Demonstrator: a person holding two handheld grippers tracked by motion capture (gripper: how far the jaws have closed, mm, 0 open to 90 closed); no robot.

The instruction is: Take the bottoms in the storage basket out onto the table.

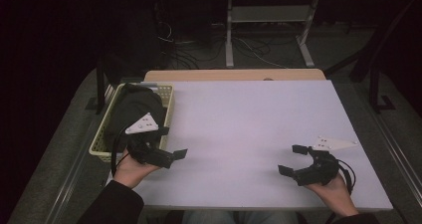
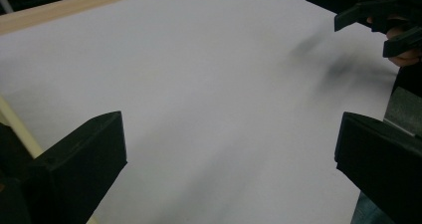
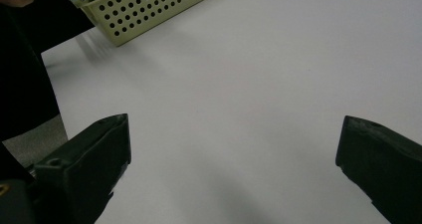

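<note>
The white tabletop (image 1: 249,129) lies in a dark room. The left claw (image 1: 171,157) is held over its near left part with jaws wide apart and nothing between them. Just behind this claw stands a pale yellow basket (image 1: 169,104) with a dark bundle (image 1: 134,107) inside. The right claw (image 1: 291,159), well apart to the right, is also spread and holds nothing.

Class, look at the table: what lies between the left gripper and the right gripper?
Nothing: bare white tabletop separates left gripper from right gripper, seen in the high view.
</note>
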